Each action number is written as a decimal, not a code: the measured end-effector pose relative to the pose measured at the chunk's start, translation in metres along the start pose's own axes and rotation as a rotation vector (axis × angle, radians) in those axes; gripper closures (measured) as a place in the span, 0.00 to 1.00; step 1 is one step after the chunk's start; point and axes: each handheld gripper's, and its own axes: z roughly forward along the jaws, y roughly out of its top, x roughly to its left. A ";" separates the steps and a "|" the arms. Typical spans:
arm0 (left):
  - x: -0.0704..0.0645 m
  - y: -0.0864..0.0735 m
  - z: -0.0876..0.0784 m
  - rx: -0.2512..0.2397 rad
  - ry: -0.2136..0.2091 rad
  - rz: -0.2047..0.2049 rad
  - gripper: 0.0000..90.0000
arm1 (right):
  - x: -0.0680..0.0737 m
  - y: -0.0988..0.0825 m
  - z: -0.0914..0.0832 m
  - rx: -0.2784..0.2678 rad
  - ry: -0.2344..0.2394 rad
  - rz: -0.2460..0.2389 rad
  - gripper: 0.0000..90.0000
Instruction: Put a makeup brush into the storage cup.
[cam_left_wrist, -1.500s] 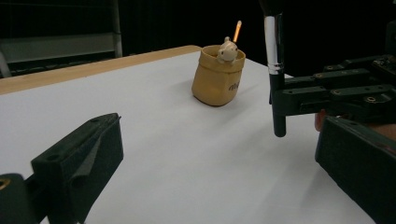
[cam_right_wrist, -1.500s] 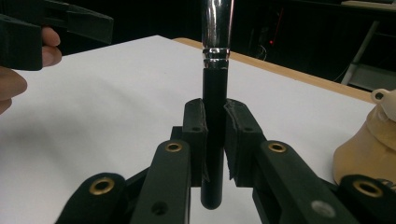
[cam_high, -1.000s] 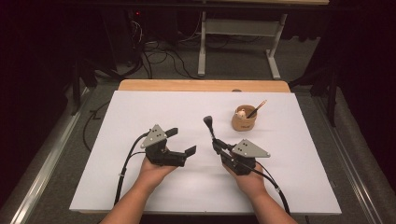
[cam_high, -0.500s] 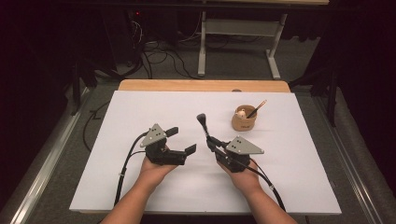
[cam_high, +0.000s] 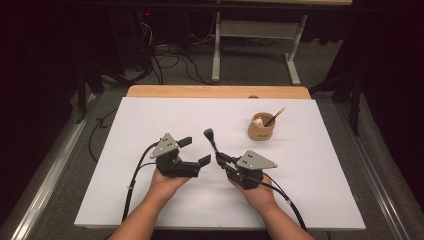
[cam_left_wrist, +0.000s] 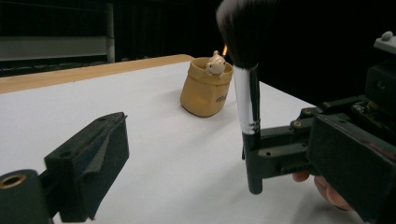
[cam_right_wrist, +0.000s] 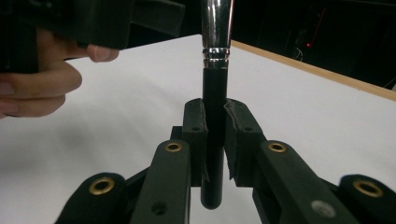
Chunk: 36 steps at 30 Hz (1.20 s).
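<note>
Brush (cam_high: 210, 139) handling at a white table (cam_high: 150, 120), seen from three cameras. High view: the right gripper (cam_high: 220, 159) is clamped on the dark handle of a makeup brush, whose bristle head tilts up and away from the person, between the two grippers; the left gripper (cam_high: 195, 151) is just beside it, its jaws set wide with nothing between them, having just been closing slightly. A tan pot (cam_high: 261, 129) with a pencil (cam_high: 275, 116) leaning in it and a small pale figure at its rim stands farther back and to the right, well apart from both hands. Left gripper view: one wide-set black jaw rises at lower left, and across the bare table the brush (cam_left_wrist: 246, 84) appears upright, its silver ferrule and dark, white-tipped bristles distinct, with the right gripper (cam_left_wrist: 261, 154) gripping the handle low down; the pot (cam_left_wrist: 207, 87) shows its pale figure (cam_left_wrist: 215, 64) in detail, which the high view leaves too small to read. Right gripper view: both padded jaws press the black handle (cam_right_wrist: 214, 140) from either side, its butt end projecting below them and the ferrule running out of frame above; the left hand (cam_right_wrist: 42, 79) sits at upper left, close by.
</note>
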 end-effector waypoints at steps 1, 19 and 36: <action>0.000 0.000 0.000 0.002 -0.002 0.000 0.09 | 0.001 0.000 0.000 0.005 0.006 -0.003 0.91; -0.001 0.001 0.000 -0.015 -0.026 -0.039 0.26 | 0.006 -0.003 0.003 0.009 0.037 0.005 0.91; 0.002 -0.002 0.005 -0.016 -0.076 -0.068 0.55 | 0.008 -0.003 0.003 0.004 0.045 -0.015 0.91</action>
